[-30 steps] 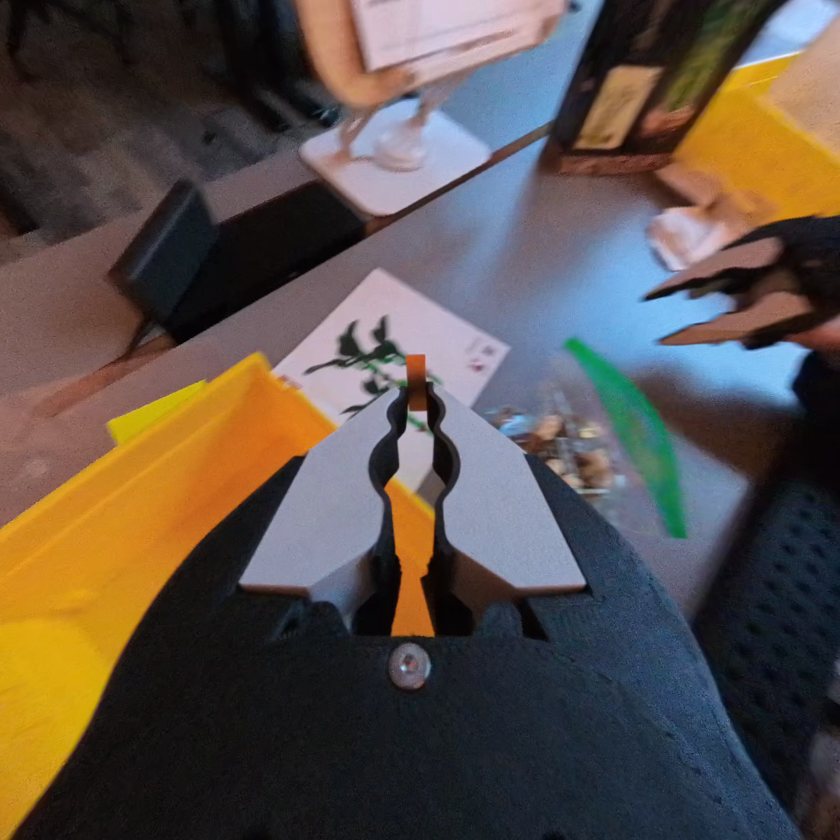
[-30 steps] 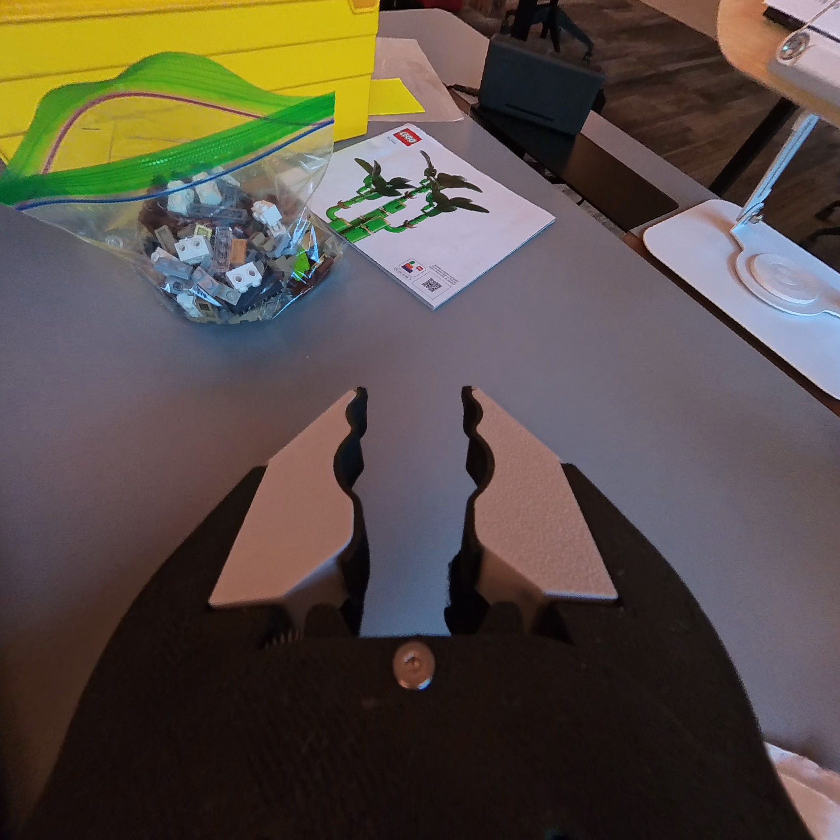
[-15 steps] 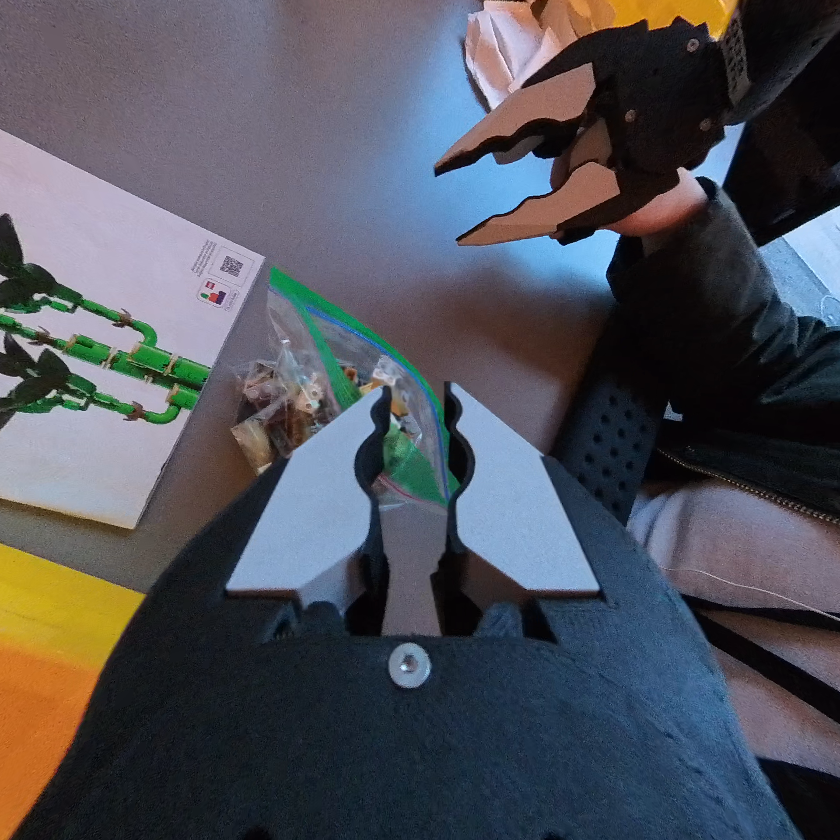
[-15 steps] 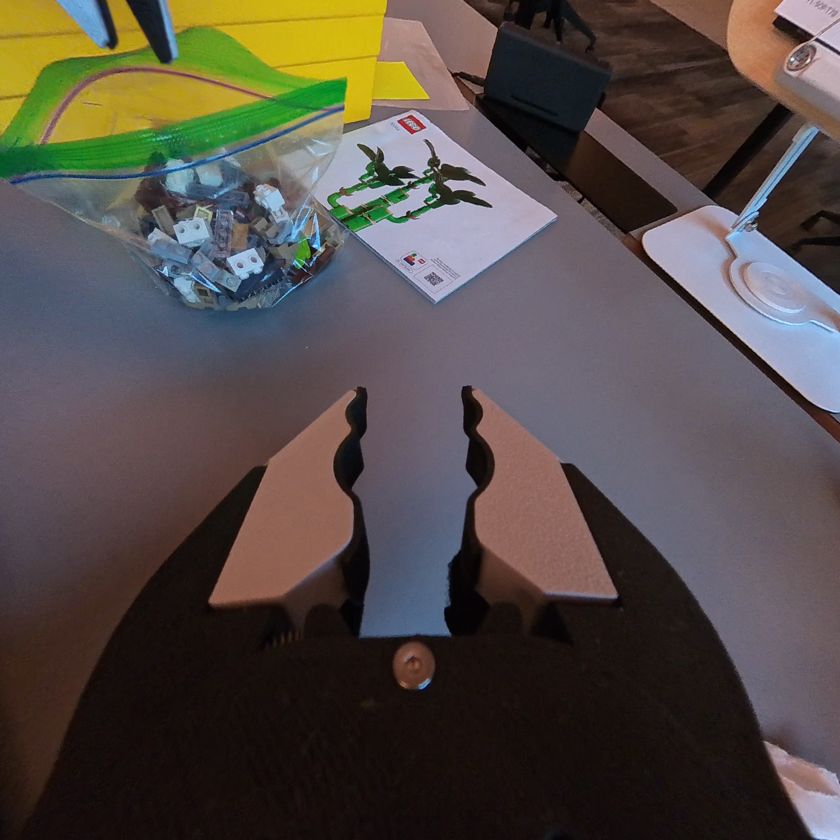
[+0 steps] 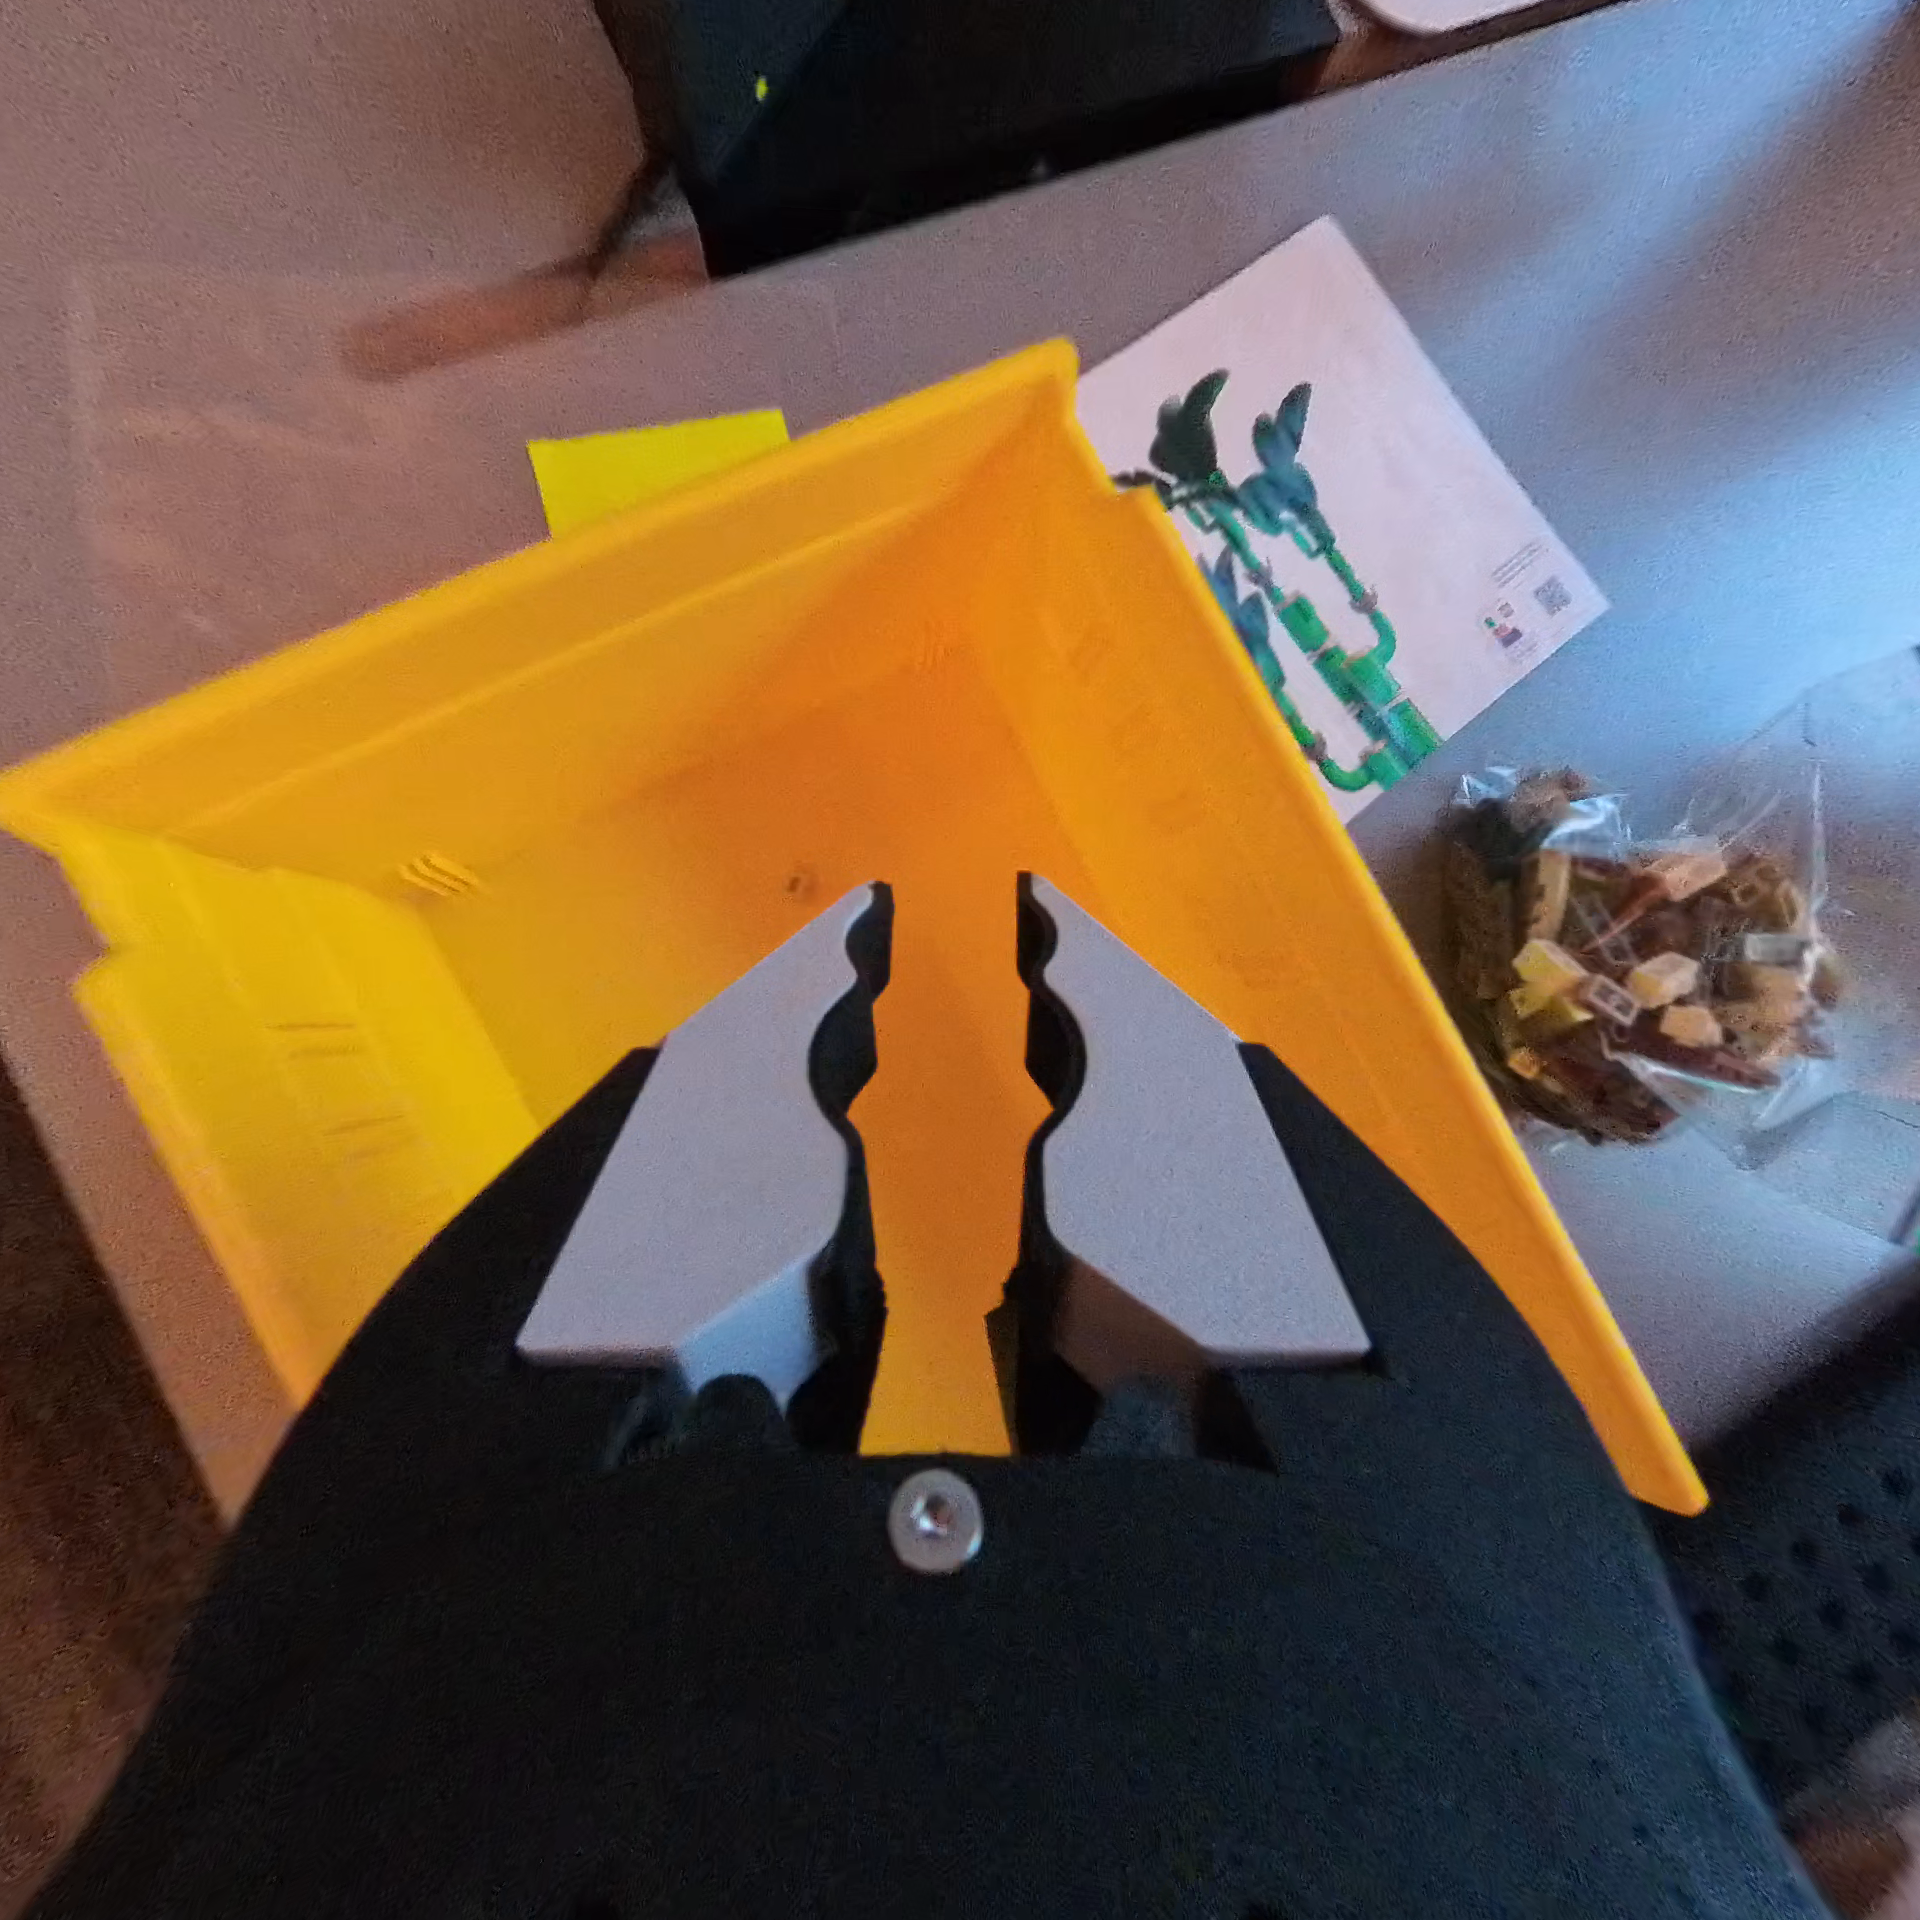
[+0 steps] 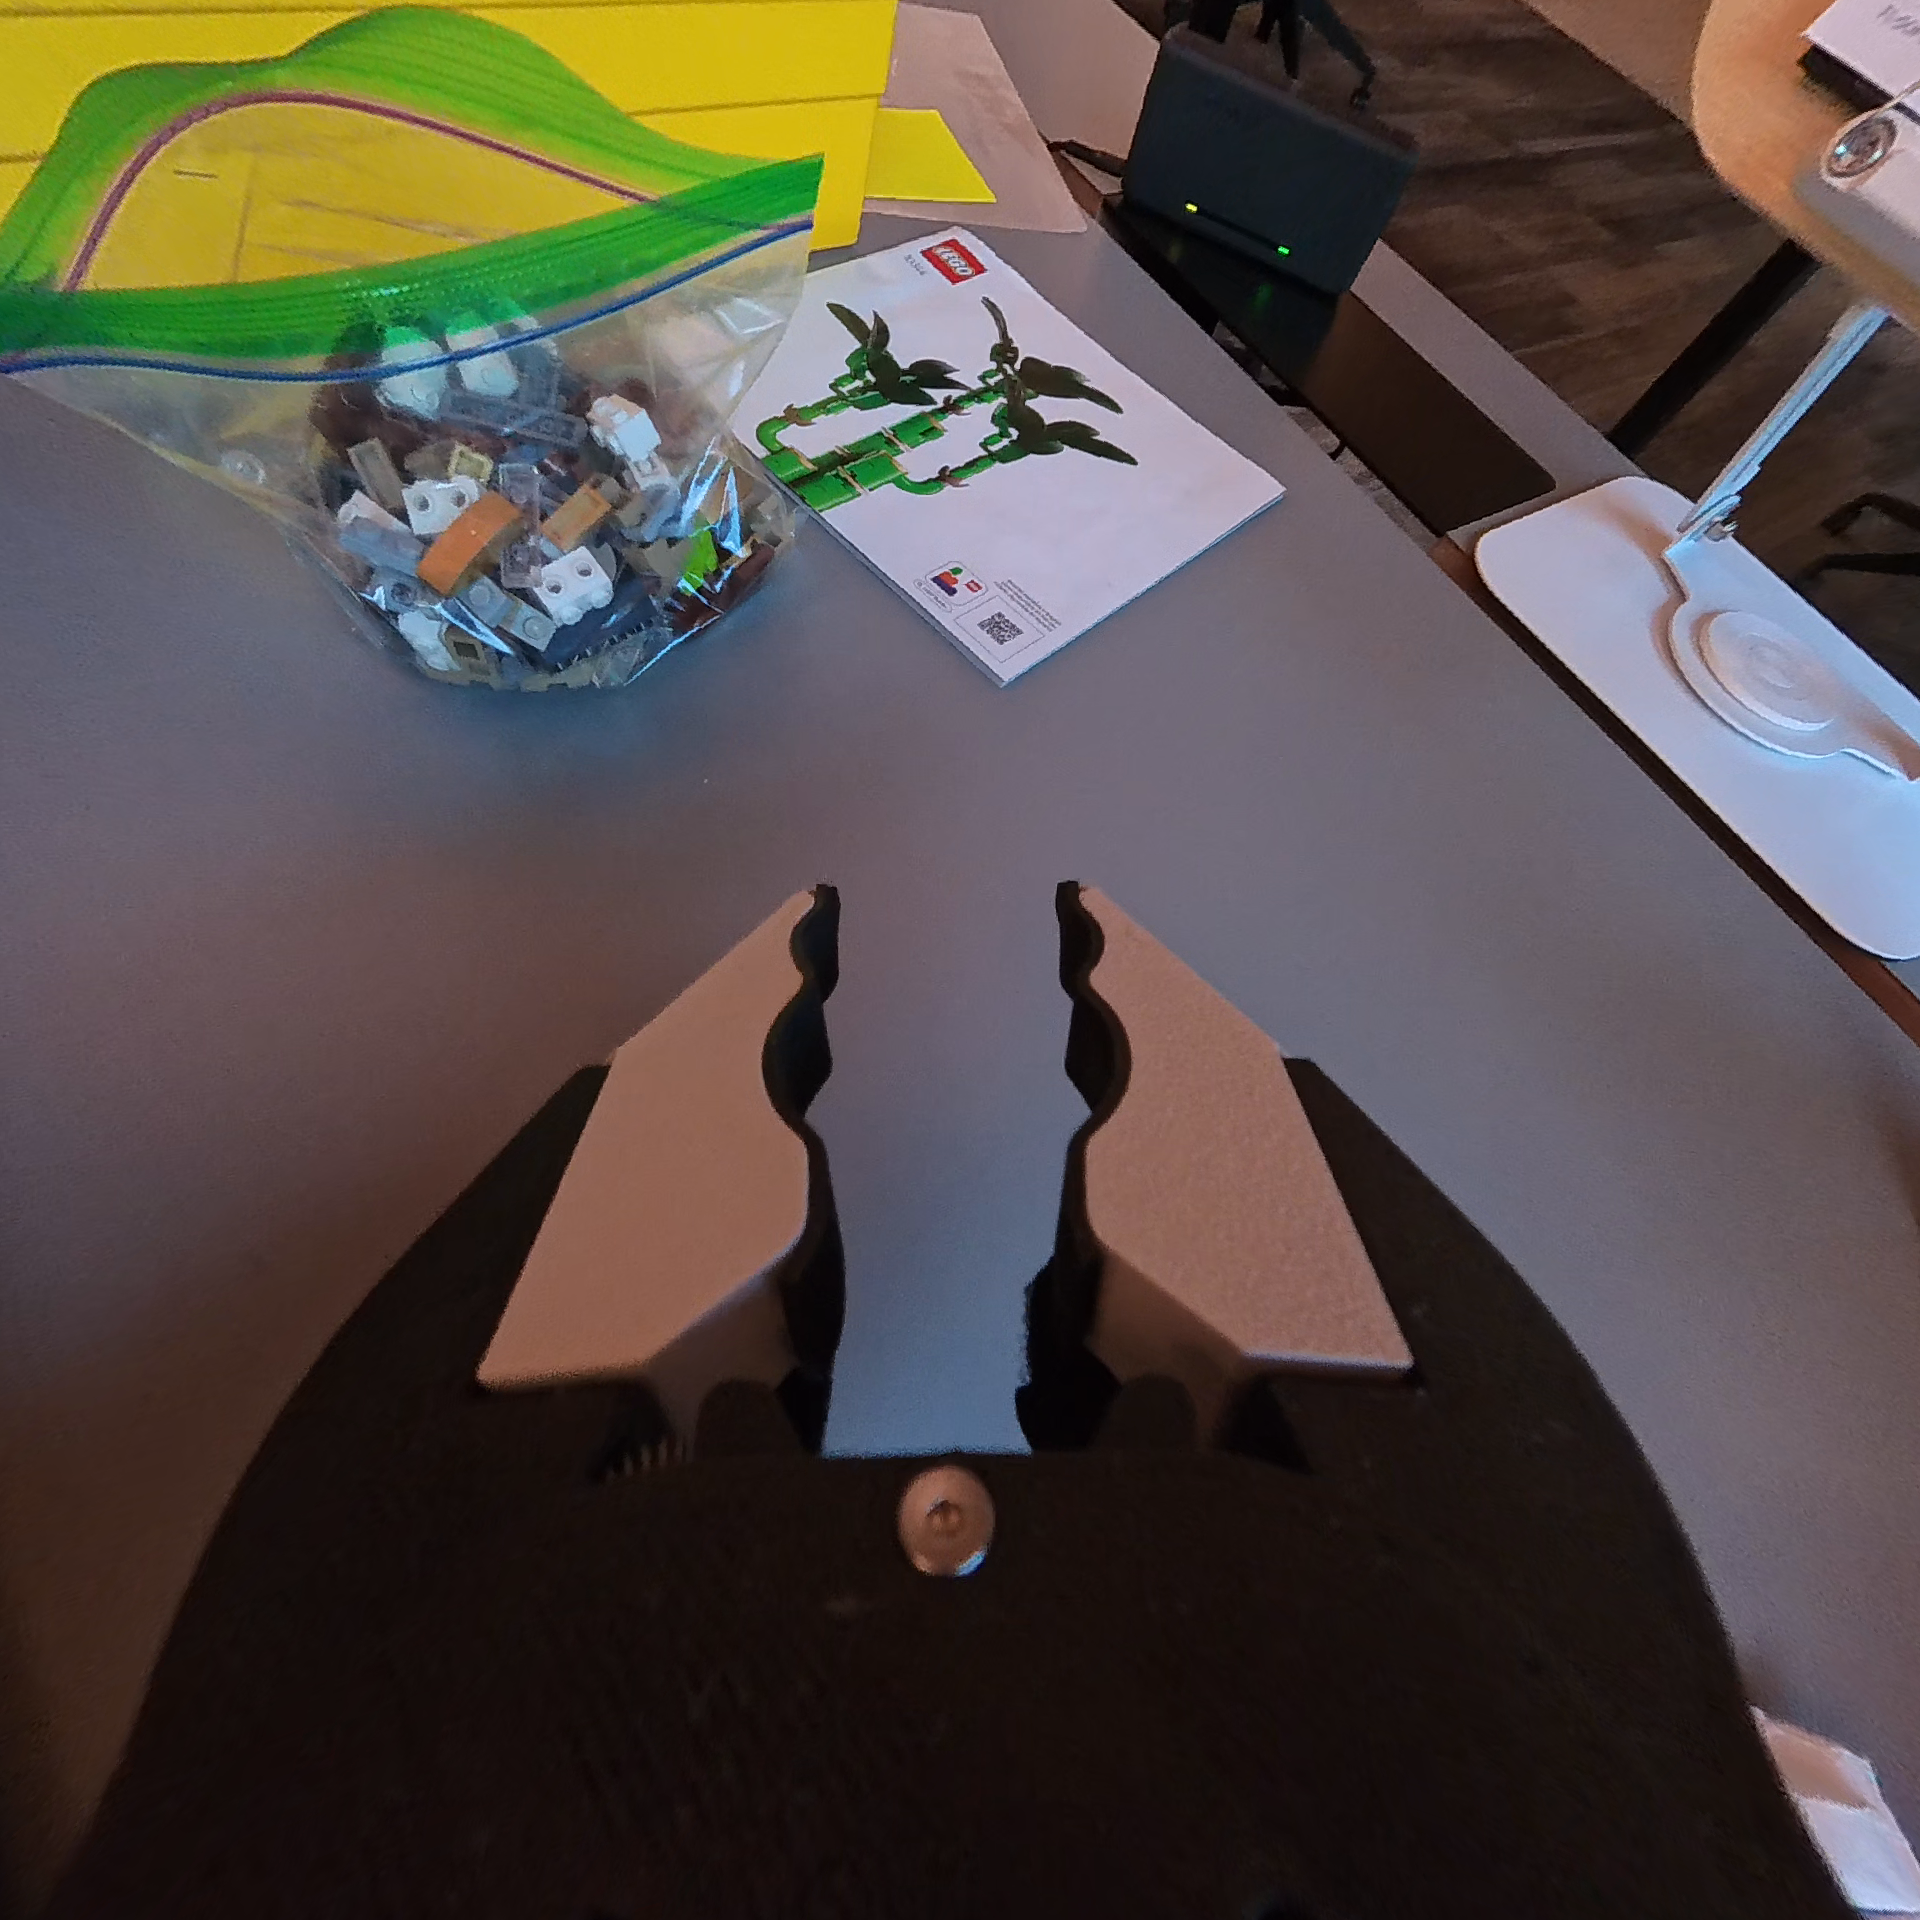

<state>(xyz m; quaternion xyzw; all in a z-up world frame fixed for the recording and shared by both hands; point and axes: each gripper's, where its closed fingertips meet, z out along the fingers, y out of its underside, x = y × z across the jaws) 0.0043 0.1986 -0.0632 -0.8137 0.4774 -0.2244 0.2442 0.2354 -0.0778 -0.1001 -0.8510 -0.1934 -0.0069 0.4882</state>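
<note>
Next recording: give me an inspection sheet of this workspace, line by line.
Surface: grey table, bare under the right gripper.
Things: zip bag of small bricks, standing; instruction booklet flat beside it; yellow bin.
Clutter: yellow paper behind the bin; white paper at the near edge.
Grippers: left gripper open over the bin; right gripper open over bare table.
Cables: nothing seen.
Surroundings: dark box with green lights; white stand base.

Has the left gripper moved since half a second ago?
Yes. The left gripper has swung away from the bag of bricks and now points into the yellow bin.
</note>
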